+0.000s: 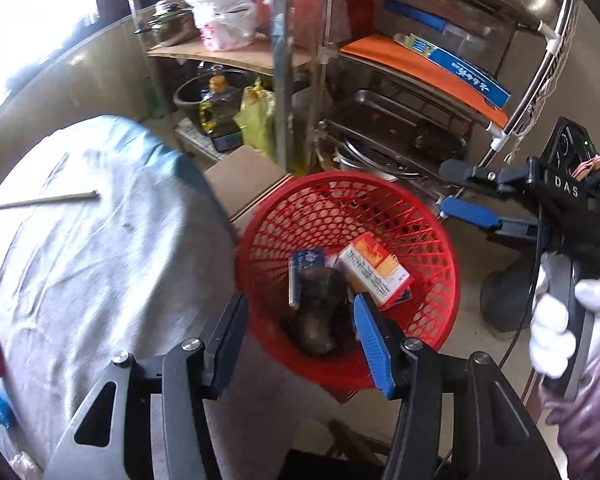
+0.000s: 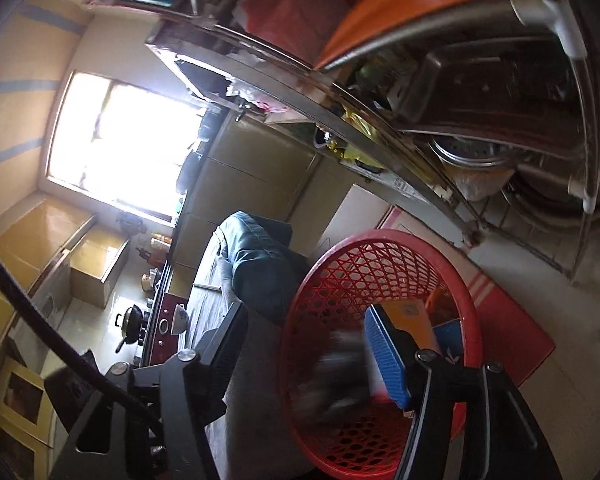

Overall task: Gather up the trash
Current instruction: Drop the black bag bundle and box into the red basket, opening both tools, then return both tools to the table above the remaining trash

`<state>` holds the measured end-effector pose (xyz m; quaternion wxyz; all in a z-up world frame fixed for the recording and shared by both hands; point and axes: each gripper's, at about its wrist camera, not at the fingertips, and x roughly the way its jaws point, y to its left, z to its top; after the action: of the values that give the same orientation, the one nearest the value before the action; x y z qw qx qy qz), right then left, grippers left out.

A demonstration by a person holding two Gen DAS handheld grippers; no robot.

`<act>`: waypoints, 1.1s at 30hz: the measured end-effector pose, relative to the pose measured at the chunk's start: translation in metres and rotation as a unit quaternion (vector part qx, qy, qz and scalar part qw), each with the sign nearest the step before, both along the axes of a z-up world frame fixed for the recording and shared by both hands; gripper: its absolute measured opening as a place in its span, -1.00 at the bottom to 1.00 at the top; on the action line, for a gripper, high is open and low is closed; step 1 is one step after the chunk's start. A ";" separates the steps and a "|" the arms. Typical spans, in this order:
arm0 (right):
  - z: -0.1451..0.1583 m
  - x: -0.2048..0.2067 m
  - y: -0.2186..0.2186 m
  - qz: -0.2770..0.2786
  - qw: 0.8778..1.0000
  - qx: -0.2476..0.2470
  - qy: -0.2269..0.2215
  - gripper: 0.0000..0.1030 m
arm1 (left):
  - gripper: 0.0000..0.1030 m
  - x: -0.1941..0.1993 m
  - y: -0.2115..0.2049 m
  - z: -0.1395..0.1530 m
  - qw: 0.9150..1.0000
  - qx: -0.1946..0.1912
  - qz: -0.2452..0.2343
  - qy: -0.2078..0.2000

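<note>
The left gripper (image 1: 300, 332) hangs over the red basket (image 1: 440, 256), jaws parted and holding nothing. Inside lie a dark lump (image 1: 320, 312), a white-and-orange carton (image 1: 374, 272) at its one o'clock, and a blue packet (image 1: 304, 260) at eleven. The right gripper (image 1: 456, 192), at the basket's two o'clock, is likewise spread and empty. More trash sits on the grey-clothed table (image 1: 100, 260) at nine o'clock: a thin stick (image 1: 44, 200). Swinging there, a finger could likely clip the rim and tip the light basket.

In the red basket (image 2: 384, 264) a dark lump (image 2: 340, 376) is smeared by blur — unidentifiable — partly hidden behind a blue finger.
</note>
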<state>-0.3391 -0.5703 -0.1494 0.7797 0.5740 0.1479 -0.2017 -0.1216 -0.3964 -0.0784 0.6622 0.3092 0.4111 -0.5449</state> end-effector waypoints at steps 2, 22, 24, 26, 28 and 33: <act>0.007 0.000 0.001 0.000 1.000 -0.015 -0.001 0.25 | 0.09 0.007 0.013 0.008 1.000 -0.008 0.014 -0.002; 0.121 0.100 0.090 0.150 0.978 -0.134 -0.053 0.25 | 0.20 0.094 0.293 0.074 0.947 -0.095 0.300 -0.070; 0.130 0.114 0.103 0.168 0.974 -0.140 -0.052 0.25 | 0.20 0.105 0.325 0.073 0.934 -0.098 0.337 -0.070; 0.139 0.126 0.115 0.182 0.971 -0.148 -0.051 0.25 | 0.20 0.112 0.350 0.073 0.923 -0.101 0.365 -0.072; 0.148 0.136 0.127 0.194 0.967 -0.158 -0.050 0.25 | 0.20 0.121 0.375 0.072 0.911 -0.104 0.393 -0.073; 0.169 0.155 0.151 0.216 0.959 -0.178 -0.049 0.25 | 0.21 0.136 0.422 0.071 0.885 -0.122 0.443 -0.074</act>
<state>-0.1841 -0.4190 0.0198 0.9006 0.3895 0.1913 -0.0231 0.0140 0.0256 -0.0077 0.8957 0.0508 0.3855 -0.2159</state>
